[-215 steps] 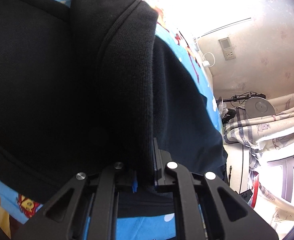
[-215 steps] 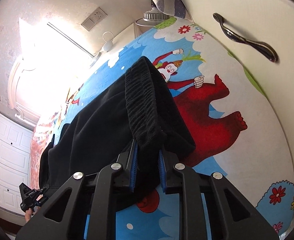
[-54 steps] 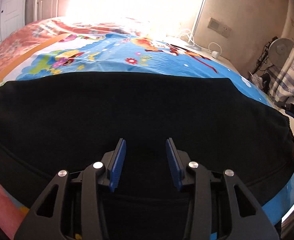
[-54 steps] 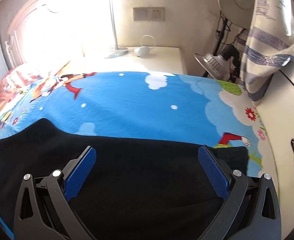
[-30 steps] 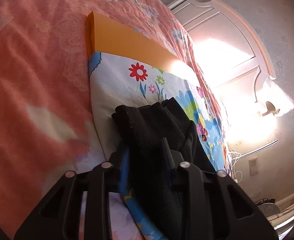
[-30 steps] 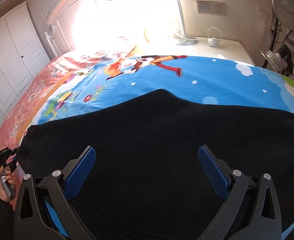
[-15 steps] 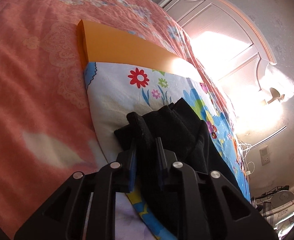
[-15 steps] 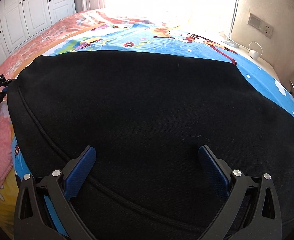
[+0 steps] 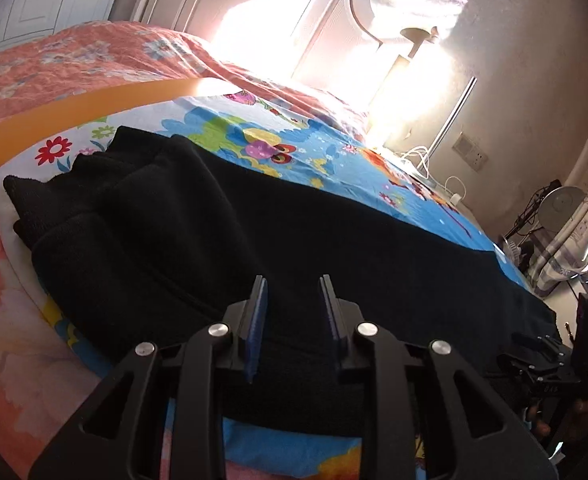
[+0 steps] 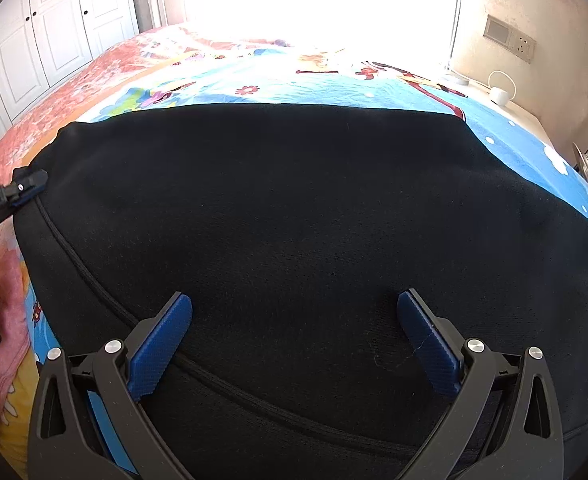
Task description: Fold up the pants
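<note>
The black pants [image 9: 313,240] lie folded lengthwise across the cartoon-print bed sheet [image 9: 294,136]. Their bunched leg ends [image 9: 94,184] rest at the left in the left wrist view. My left gripper [image 9: 294,304] is open and empty just above the near edge of the pants. In the right wrist view the pants [image 10: 294,208] fill the middle. My right gripper [image 10: 294,332] is open wide and empty over them, near a long seam [image 10: 94,280]. The left gripper's tip [image 10: 26,186] shows at the pants' left end.
A pink floral bedspread [image 9: 54,56] and an orange band [image 9: 86,108] lie left of the sheet. The white headboard [image 9: 294,12] stands behind. A bedside table with a charger [image 10: 501,96], a fan [image 9: 561,204] and a hanging striped cloth [image 9: 573,248] are at the right.
My left gripper let go of the bunched leg ends and opened, then drew back toward the middle of the pants. My right gripper stays open over the pants.
</note>
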`<state>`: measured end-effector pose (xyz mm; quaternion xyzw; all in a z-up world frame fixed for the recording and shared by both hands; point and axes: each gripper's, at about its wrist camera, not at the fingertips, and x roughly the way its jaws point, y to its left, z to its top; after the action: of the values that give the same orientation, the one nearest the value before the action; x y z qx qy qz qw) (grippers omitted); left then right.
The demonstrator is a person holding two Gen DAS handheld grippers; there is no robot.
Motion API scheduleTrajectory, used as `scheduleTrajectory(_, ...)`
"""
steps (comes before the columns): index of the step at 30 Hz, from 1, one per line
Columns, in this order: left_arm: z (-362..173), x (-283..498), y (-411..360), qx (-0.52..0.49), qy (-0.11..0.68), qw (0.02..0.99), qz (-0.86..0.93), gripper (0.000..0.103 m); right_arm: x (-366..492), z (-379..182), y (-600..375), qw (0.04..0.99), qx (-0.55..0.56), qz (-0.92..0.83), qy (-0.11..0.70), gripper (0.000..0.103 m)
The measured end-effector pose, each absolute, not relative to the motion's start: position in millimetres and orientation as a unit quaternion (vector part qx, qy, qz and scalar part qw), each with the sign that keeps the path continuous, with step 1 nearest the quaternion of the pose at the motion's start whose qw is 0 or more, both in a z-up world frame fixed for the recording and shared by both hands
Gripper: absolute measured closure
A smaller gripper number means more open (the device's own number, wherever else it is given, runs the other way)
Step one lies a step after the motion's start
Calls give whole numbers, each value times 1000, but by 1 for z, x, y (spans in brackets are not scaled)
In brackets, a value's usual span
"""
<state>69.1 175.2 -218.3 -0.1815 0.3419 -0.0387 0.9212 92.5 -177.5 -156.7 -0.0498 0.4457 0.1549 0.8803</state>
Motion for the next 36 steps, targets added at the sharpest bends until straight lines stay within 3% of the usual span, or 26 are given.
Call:
scheduleTrajectory(2,-226,66,181,-169,333,927,-16,86,91,-156,-178,877,-52,163,448,4)
scheduleTrajectory(7,-226,56,238,-240,302,919,85,86,86,-142,-181,885,-16,179,429,4)
scheduleTrajectory(8,-228,58,249,-256,309,911,96,102,84,-140,-179,887,-14,184,423,4)
scheduleTrajectory(11,-206,58,245,-209,293,924,129,99,81,-142,-172,887,-22,186,421,4)
scheduleTrajectory(12,-197,61,241,-190,286,931,124,89,83,-147,-170,884,-26,185,428,4)
scheduleTrajectory(13,-189,66,238,-185,284,935,102,86,84,-152,-168,879,-25,185,440,4)
scheduleTrajectory(18,-181,133,216,-72,362,929,27,84,84,-157,-166,876,-32,180,446,4)
scheduleTrajectory(20,-197,162,215,-15,408,912,33,84,83,-157,-165,877,-38,180,445,4)
scheduleTrajectory(22,-210,182,225,15,435,899,33,101,86,-154,-167,871,-32,184,455,4)
scheduleTrajectory(27,-193,188,244,-27,418,907,42,101,117,-122,-164,870,0,210,446,5)
scheduleTrajectory(30,-195,184,245,-66,409,909,42,91,164,-115,-155,874,-7,200,444,5)
scheduleTrajectory(35,-185,164,255,-120,376,916,71,87,238,-146,-149,866,-94,124,475,5)
scheduleTrajectory(36,-178,154,258,-124,361,919,96,63,244,-151,-154,863,-85,131,480,4)
